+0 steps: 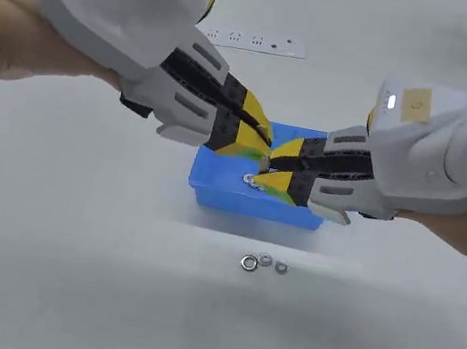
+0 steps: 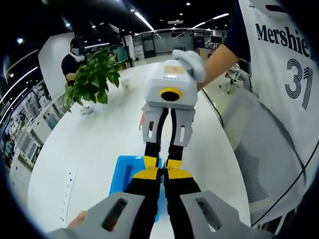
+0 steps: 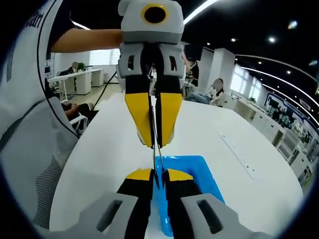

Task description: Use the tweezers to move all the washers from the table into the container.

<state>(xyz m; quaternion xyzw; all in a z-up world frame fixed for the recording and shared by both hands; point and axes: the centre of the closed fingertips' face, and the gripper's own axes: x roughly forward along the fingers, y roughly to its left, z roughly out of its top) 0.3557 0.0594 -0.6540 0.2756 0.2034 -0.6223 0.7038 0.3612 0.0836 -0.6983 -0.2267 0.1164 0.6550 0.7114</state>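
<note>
Left gripper (image 1: 260, 141): enters from the upper left of the head view, slanting down to centre, jaws closed on the tweezers' (image 3: 153, 124) back end.
Right gripper (image 1: 277, 166): enters from the right, nose to nose with the left, jaws closed on the tweezers nearer their tip.
Container (image 1: 212, 191): blue, centre frame, directly under both tips.
Washer (image 1: 253, 181): at the tips, over the container; gripped or lying inside, cannot tell.
Washers (image 1: 264, 262): three, on the table (image 1: 67, 245), lower centre, below the container's front wall; short row running left to right.
Nearer hand: right, by a little.
</note>
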